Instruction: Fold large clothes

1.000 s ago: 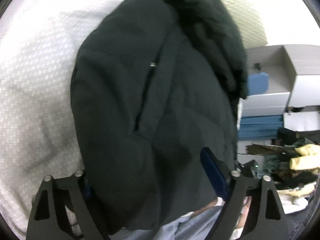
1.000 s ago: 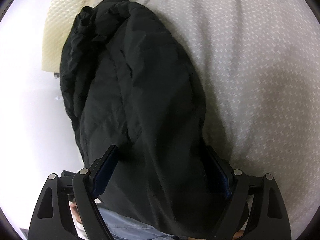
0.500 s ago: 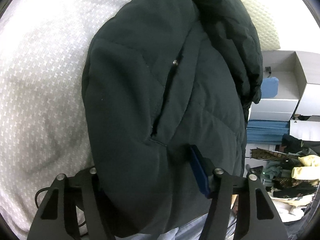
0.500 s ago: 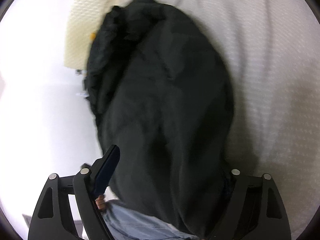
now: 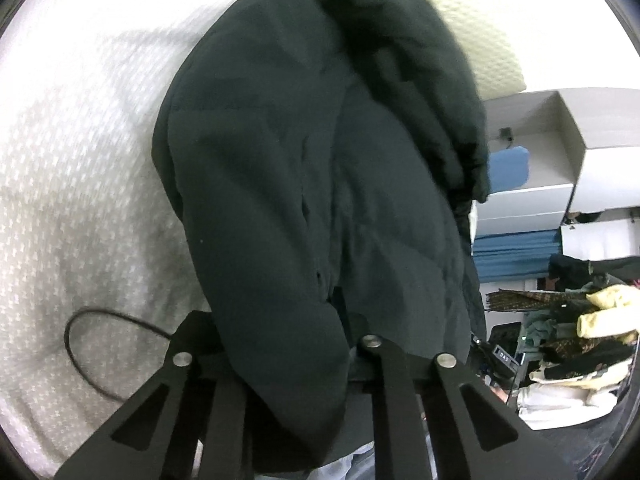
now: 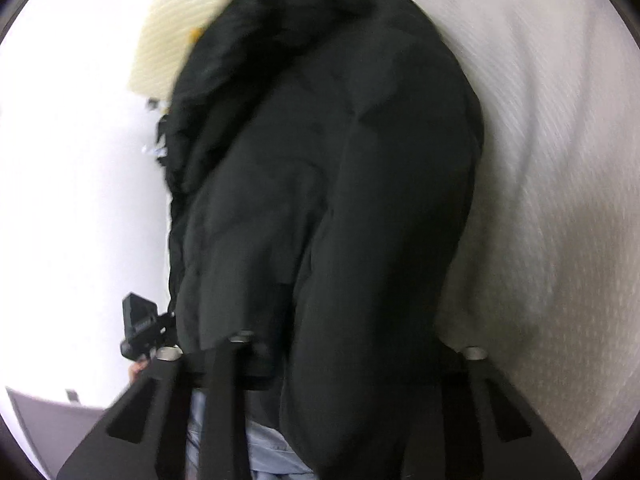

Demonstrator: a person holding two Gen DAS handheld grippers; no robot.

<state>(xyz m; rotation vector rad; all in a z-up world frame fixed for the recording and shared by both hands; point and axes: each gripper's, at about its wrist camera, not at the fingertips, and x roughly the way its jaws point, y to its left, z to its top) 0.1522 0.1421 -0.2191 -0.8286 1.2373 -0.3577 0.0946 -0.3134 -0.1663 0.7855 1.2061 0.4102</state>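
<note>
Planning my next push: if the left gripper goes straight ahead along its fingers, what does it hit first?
The black jacket: the left gripper is already buried in its near hem. Beyond lies the white bedspread; depth is unclear.

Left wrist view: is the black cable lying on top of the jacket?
No, the black cable loops on the white bedding, left of the black jacket.
</note>
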